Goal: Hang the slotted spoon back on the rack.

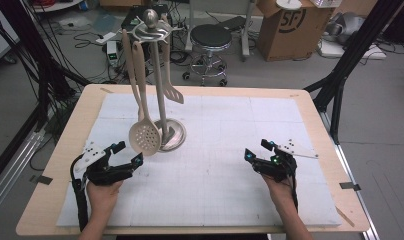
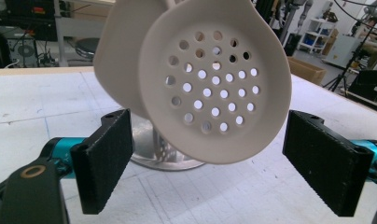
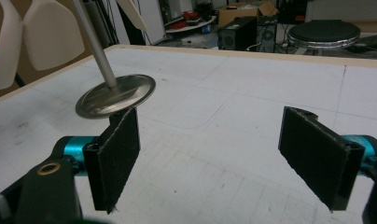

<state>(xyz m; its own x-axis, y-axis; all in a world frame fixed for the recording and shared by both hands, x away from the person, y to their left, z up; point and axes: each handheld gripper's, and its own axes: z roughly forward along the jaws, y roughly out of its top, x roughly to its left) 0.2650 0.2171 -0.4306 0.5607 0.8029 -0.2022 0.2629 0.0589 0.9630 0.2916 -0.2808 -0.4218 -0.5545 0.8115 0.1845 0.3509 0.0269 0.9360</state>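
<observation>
A metal utensil stand (image 1: 162,90) with a round base (image 1: 173,136) rises at the table's left middle. Three beige utensils hang from its top: a skimmer with holes (image 1: 144,137), a spoon behind it and a slotted turner (image 1: 171,90). My left gripper (image 1: 129,153) is open just left of the skimmer's head. In the left gripper view the skimmer (image 2: 214,84) hangs close in front of the spread jaws, with the spoon (image 2: 116,60) behind it. My right gripper (image 1: 257,150) is open over bare mat at the right. In the right gripper view the stand's base (image 3: 115,96) lies ahead at left.
A white gridded mat (image 1: 215,165) covers the wooden table (image 1: 55,180). Behind the table stand a black stool (image 1: 210,40), a cardboard box (image 1: 290,25) and cables on the floor. Black tripod legs (image 1: 340,75) rise at the far right corner.
</observation>
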